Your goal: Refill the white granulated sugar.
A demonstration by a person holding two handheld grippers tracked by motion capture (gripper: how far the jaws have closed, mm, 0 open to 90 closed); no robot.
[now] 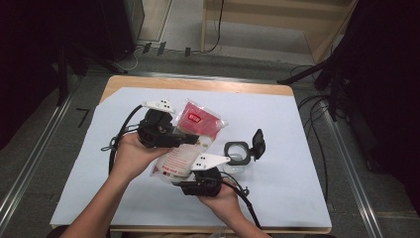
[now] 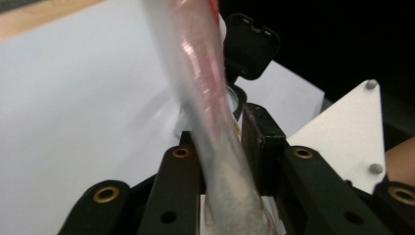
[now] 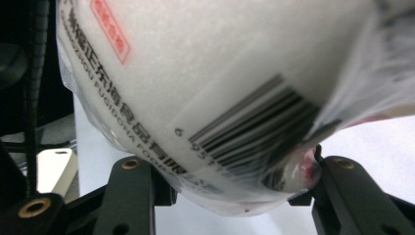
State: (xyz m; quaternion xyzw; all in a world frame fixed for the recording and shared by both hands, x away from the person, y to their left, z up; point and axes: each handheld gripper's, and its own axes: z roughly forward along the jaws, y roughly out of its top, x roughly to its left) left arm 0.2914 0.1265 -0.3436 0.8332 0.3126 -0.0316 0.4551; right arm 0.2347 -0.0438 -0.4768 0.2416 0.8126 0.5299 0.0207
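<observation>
nearest the person, the right tongs (image 1: 202,174) were clamped on the lower end of a clear bag of white granules (image 1: 184,148), whose barcoded bottom bulged between the black jaws in the right gripper view. above the middle of the white-covered counter (image 1: 297,198), the left tongs (image 1: 179,136) had the bag's flattened upper part between their jaws, though i could not tell whether the pads pressed on it. just right of the bag stood a clear jar (image 1: 237,154) with its black lid (image 1: 258,143) flipped open.
</observation>
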